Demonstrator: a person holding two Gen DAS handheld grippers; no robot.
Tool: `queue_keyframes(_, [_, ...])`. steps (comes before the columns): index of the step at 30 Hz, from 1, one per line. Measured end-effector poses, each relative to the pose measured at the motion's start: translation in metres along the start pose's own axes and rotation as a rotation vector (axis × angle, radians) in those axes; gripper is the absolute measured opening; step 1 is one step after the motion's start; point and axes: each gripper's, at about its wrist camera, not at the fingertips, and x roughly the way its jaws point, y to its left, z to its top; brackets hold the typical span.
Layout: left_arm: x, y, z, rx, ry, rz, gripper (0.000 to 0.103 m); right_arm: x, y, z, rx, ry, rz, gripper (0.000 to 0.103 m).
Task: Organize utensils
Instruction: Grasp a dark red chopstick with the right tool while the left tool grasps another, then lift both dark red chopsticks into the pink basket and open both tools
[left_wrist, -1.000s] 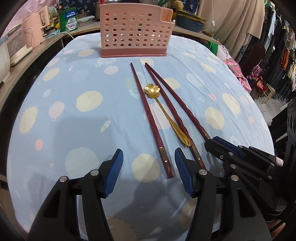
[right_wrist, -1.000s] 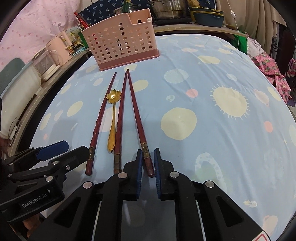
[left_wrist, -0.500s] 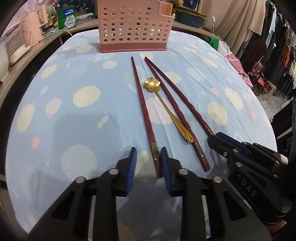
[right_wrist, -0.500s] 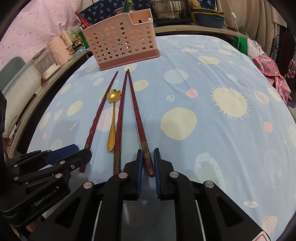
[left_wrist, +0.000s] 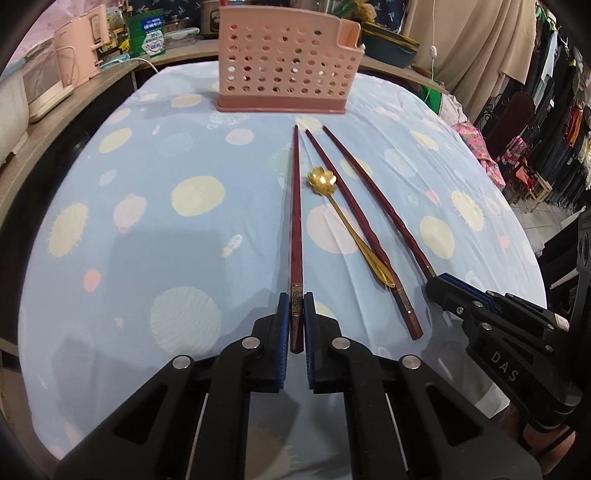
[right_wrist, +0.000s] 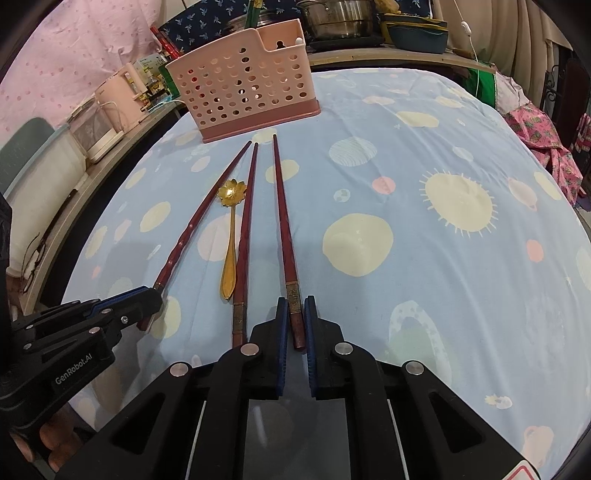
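Note:
Three dark red chopsticks and a gold flower-bowl spoon (left_wrist: 347, 225) lie on the blue patterned cloth, pointing at a pink perforated utensil holder (left_wrist: 284, 62) at the far side. My left gripper (left_wrist: 296, 306) is shut on the butt end of the left chopstick (left_wrist: 295, 206). My right gripper (right_wrist: 295, 310) is shut on the butt end of the right chopstick (right_wrist: 282, 210). The middle chopstick (right_wrist: 245, 229) and the spoon (right_wrist: 231, 236) lie loose between them. The holder (right_wrist: 247, 92) stands upright.
The round table's cloth (left_wrist: 147, 229) drops off at the near and side edges. A pink appliance (left_wrist: 79, 55) and boxes stand on a shelf at the left. Pots (right_wrist: 336, 18) stand behind the holder. Clothes racks (left_wrist: 554, 92) are at the right.
My left gripper has closed from wide open onto the left chopstick's end, and that chopstick now points straight at the holder. My right gripper has stayed shut on its chopstick.

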Motion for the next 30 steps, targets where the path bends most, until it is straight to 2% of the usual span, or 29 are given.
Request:
queue_keyframes(11, [-0.036, 0.006, 0.019, -0.012, -0.091, 0.010, 0.007, -0.031, 0.002, 0.019, 0.014, -0.079, 0.036, 0.007])
queue_keyframes(20, [-0.067, 0.014, 0.046, -0.040, -0.192, 0.016, 0.007, -0.066, -0.003, 0.047, 0.061, -0.175, 0.096, 0.007])
queue_keyframes(30, [-0.095, 0.022, 0.083, -0.060, -0.298, 0.034, 0.007, -0.093, -0.003, 0.079, 0.046, -0.281, 0.109, 0.007])
